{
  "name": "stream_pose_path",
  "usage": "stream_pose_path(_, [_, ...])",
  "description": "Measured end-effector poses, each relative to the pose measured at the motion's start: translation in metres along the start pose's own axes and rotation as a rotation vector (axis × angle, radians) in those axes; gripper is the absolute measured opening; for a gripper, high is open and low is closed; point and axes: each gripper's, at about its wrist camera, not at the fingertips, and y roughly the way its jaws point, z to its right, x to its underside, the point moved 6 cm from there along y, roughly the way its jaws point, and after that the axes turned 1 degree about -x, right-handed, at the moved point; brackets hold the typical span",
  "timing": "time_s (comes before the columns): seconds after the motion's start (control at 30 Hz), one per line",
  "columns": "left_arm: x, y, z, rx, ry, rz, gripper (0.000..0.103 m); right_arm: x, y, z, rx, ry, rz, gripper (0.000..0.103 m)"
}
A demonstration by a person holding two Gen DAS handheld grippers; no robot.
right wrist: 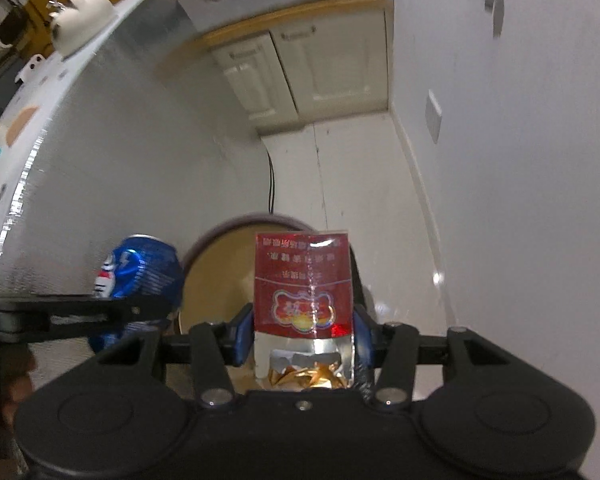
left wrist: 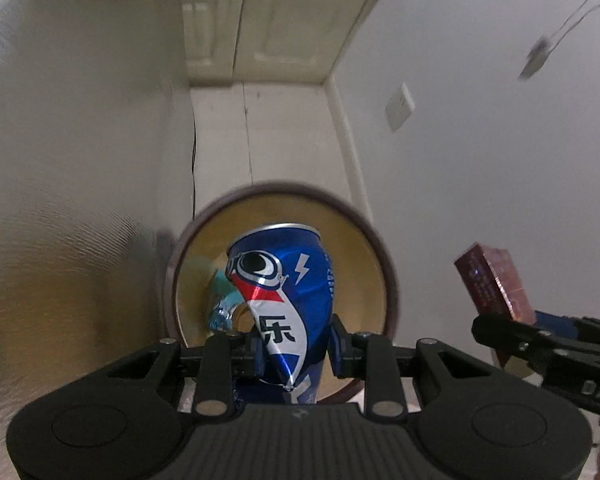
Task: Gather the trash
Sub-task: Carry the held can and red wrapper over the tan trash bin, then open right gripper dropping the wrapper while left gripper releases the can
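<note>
My left gripper (left wrist: 296, 350) is shut on a dented blue Pepsi can (left wrist: 288, 280) and holds it over the open mouth of a round bin (left wrist: 388, 264) with a dark rim and tan inside. A crumpled teal and silver wrapper (left wrist: 224, 300) lies inside the bin. My right gripper (right wrist: 302, 336) is shut on an opened red cigarette pack (right wrist: 304, 280), held above the same bin (right wrist: 212, 276). The can (right wrist: 140, 272) and the left gripper (right wrist: 80, 312) show at the left of the right wrist view. The pack (left wrist: 492, 280) shows at the right of the left wrist view.
A silver appliance side (right wrist: 120, 152) rises at the left, with white items on its top (right wrist: 80, 20). White cabinets (right wrist: 308, 76) stand at the far end of a narrow white floor strip (right wrist: 360, 176). A white wall (right wrist: 520, 160) with a switch plate (right wrist: 434, 116) runs along the right.
</note>
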Motion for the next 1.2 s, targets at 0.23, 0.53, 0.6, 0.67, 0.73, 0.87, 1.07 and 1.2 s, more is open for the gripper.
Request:
stream_pose_path(0.23, [0.004, 0.077, -0.003, 0.025, 0.029, -0.090, 0.030, 0.004, 0.062, 0.012, -0.048, 0.106, -0.087, 0.051])
stream_pose_path(0.53, [0.023, 0.142, -0.015, 0.055, 0.131, -0.174, 0.030, -0.004, 0.135, 0.005, -0.084, 0.125, -0.171, 0.051])
stream_pose_path(0.6, [0.027, 0.150, -0.025, 0.049, 0.093, -0.184, 0.030, -0.006, 0.150, 0.002, -0.098, 0.121, -0.195, 0.051])
stream_pose_path(0.67, [0.029, 0.157, -0.034, 0.033, 0.059, -0.191, 0.030, -0.008, 0.165, -0.003, -0.105, 0.112, -0.220, 0.051])
stream_pose_path(0.73, [0.030, 0.161, -0.040, 0.017, 0.040, -0.199, 0.030, -0.010, 0.181, -0.009, -0.104, 0.097, -0.235, 0.052])
stream_pose_path(0.87, [0.032, 0.164, -0.041, 0.003, 0.030, -0.198, 0.030, -0.006, 0.211, -0.005, -0.104, 0.107, -0.255, 0.053])
stream_pose_path(1.07, [0.023, 0.167, -0.040, -0.022, 0.004, -0.153, 0.030, -0.009, 0.228, -0.009, -0.085, 0.091, -0.226, 0.071])
stream_pose_path(1.2, [0.015, 0.166, -0.043, -0.076, 0.019, -0.095, 0.031, -0.012, 0.219, -0.009, -0.049, 0.064, -0.211, 0.074])
